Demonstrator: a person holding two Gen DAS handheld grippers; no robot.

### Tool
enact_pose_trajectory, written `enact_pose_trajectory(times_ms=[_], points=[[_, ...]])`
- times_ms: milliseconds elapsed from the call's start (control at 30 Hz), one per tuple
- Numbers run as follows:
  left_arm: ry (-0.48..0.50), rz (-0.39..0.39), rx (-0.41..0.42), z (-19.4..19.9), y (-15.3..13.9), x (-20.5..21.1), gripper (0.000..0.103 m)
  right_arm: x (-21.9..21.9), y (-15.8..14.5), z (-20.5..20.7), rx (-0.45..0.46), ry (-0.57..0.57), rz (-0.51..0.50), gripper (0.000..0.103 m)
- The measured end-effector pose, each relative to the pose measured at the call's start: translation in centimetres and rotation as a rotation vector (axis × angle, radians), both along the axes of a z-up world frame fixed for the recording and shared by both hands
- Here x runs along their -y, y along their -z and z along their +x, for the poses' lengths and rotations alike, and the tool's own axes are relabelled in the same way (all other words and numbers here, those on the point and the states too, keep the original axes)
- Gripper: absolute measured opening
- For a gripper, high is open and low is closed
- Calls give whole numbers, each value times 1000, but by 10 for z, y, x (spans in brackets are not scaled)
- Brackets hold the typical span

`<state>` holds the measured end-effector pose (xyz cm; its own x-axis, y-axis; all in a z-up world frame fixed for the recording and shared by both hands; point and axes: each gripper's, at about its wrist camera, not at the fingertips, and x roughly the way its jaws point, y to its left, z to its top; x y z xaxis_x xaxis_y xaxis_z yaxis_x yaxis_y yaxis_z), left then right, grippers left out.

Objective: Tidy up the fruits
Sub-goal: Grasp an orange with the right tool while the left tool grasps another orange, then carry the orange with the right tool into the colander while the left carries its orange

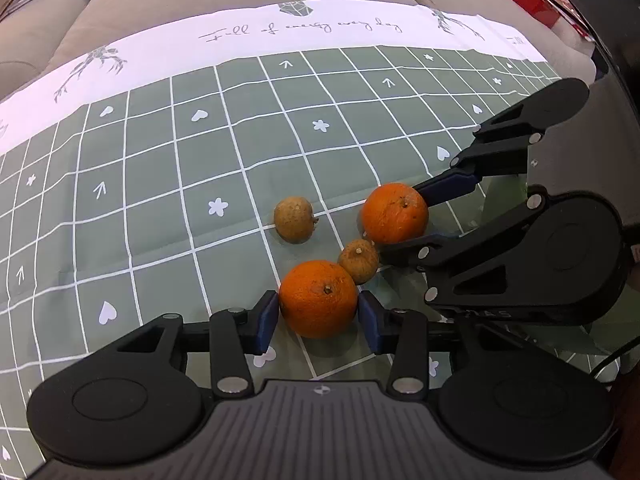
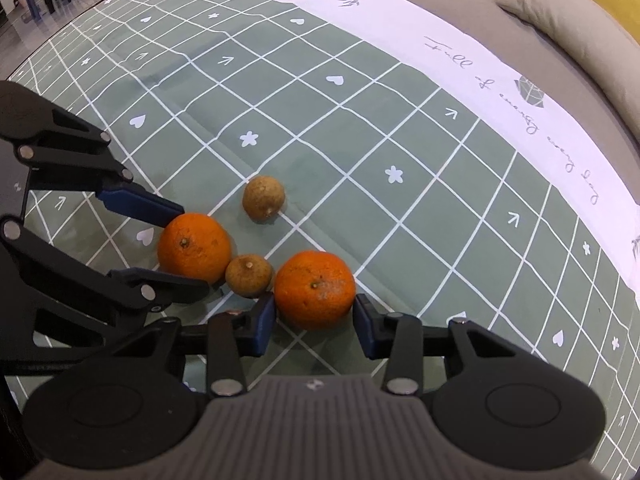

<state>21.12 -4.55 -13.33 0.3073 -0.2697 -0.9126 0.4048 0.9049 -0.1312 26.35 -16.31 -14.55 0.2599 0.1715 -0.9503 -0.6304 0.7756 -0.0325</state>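
A: Fruits, status? Where?
B: Two round orange citrus, two small brown round fruits, all on green grid-print tablecloth. L gripper pads pressing near orange. R gripper clamped on other orange.
A: Brown ones?
B: One brown fruit wedged btwn oranges, touching both. Second brown fruit apart, free.

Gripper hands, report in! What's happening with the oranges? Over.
Left gripper pinching first orange. Right gripper pinching second orange. Small brown fruit wedged between them.
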Motion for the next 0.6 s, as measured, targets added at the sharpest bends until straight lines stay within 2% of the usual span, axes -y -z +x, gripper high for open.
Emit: enact_pose_trajectory(times_ms=[233,600], points=[[-55,-25,3,-7,-8,-11,47,-4,-8,-7,38,27,-6,37],[-134,-65,80,-33,-48,-34,47,-8,-53,-36,114,53,73,37]])
